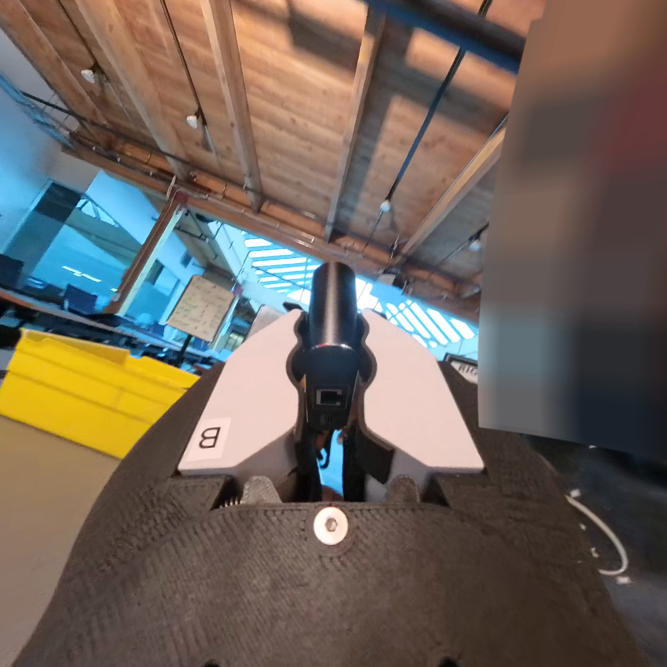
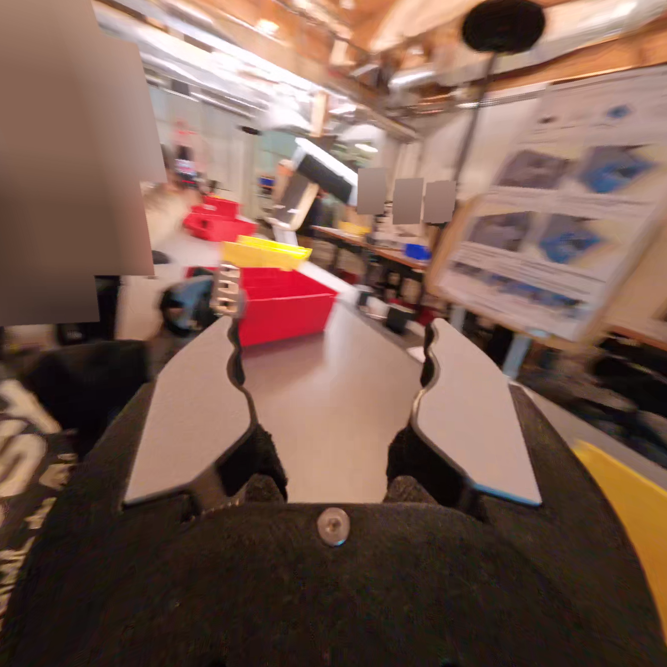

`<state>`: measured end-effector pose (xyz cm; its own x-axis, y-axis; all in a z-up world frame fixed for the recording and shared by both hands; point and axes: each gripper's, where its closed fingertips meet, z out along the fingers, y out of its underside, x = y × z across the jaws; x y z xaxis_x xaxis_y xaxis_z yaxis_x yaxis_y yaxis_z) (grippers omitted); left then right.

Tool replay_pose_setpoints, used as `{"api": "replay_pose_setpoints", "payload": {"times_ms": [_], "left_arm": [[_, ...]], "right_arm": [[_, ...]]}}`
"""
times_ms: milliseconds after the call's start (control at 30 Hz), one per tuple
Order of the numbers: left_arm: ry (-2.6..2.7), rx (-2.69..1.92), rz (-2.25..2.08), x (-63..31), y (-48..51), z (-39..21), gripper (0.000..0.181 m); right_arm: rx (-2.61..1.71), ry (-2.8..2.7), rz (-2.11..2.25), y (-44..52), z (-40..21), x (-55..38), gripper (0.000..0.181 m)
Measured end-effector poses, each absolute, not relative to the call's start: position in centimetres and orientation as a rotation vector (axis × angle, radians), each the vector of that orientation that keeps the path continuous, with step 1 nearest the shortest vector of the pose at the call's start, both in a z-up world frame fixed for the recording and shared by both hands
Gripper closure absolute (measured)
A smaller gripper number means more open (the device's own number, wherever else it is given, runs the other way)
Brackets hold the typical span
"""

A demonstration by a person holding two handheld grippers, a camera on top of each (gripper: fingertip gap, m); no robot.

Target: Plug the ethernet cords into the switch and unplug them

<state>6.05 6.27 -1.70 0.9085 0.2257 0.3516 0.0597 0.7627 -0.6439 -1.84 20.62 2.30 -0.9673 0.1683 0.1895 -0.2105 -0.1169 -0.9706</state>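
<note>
In the left wrist view my left gripper (image 1: 332, 321) points up toward the ceiling and is shut on a black cylindrical device (image 1: 332, 364). The device has a single ethernet port (image 1: 329, 397) facing the camera, with nothing plugged in. A white cord (image 1: 606, 537) lies on a dark surface at the lower right. In the right wrist view my right gripper (image 2: 331, 326) is wide open and empty above a grey table (image 2: 335, 415). A small silver-grey block with dark slots (image 2: 226, 292) shows blurred just beyond the left fingertip; I cannot tell what it is.
A yellow bin (image 1: 83, 386) stands at the left in the left wrist view. A red bin (image 2: 288, 306) holding a yellow bin (image 2: 263, 252) stands on the table ahead of the right gripper. More red bins (image 2: 216, 220) stand farther back. A poster board (image 2: 548, 223) stands at the right. Left tips to right tips: about 20 cm.
</note>
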Motion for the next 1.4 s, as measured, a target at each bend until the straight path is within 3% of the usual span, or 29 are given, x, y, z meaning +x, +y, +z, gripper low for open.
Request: {"api": "replay_pose_setpoints", "payload": {"times_ms": [100, 200, 300, 433, 600, 767, 1000, 1133, 1267, 1400], "left_arm": [[-0.451, -0.627, 0.025, 5.7, 5.2, -1.6, 0.156], [-0.455, -0.606, 0.011, 5.7, 4.9, -1.6, 0.156], [-0.451, -0.626, 0.034, 5.8, 5.1, -1.6, 0.155], [-0.453, -0.691, 0.055, 5.8, 6.1, -1.9, 0.154], [-0.542, -0.764, 0.23, 4.5, 6.4, -2.8, 0.146], [-0.728, -1.136, 0.474, 1.8, 8.3, -7.0, 0.132], [-0.832, -1.757, 0.336, 1.9, 12.3, -15.4, 0.084], [-0.788, -1.855, 0.275, 2.8, 13.2, -16.6, 0.096], [-0.705, -1.876, 0.266, 3.5, 14.1, -16.8, 0.132], [-0.665, -1.841, 0.224, 3.9, 14.4, -16.3, 0.144]], "right_arm": [[0.152, -2.026, 2.368, 15.0, 0.6, 2.1, 0.082], [0.205, -2.183, 2.381, 9.7, -3.0, 4.8, 0.105], [0.259, -2.324, 2.311, 7.1, -5.9, 6.6, 0.116], [0.12, -2.167, 2.552, 7.1, -4.3, 6.4, 0.153], [0.091, -2.12, 2.521, 8.4, -3.6, 4.9, 0.157], [-0.043, -1.908, 2.203, 13.9, 0.3, -1.2, 0.158], [-0.358, -1.997, 1.276, 23.2, 0.4, -15.9, 0.158], [-0.491, -2.327, 0.839, 25.2, -4.7, -23.3, 0.158], [-0.568, -2.61, 0.506, 25.7, -10.4, -28.1, 0.157], [-0.646, -2.736, 0.355, 25.6, -14.7, -30.8, 0.157]]}}
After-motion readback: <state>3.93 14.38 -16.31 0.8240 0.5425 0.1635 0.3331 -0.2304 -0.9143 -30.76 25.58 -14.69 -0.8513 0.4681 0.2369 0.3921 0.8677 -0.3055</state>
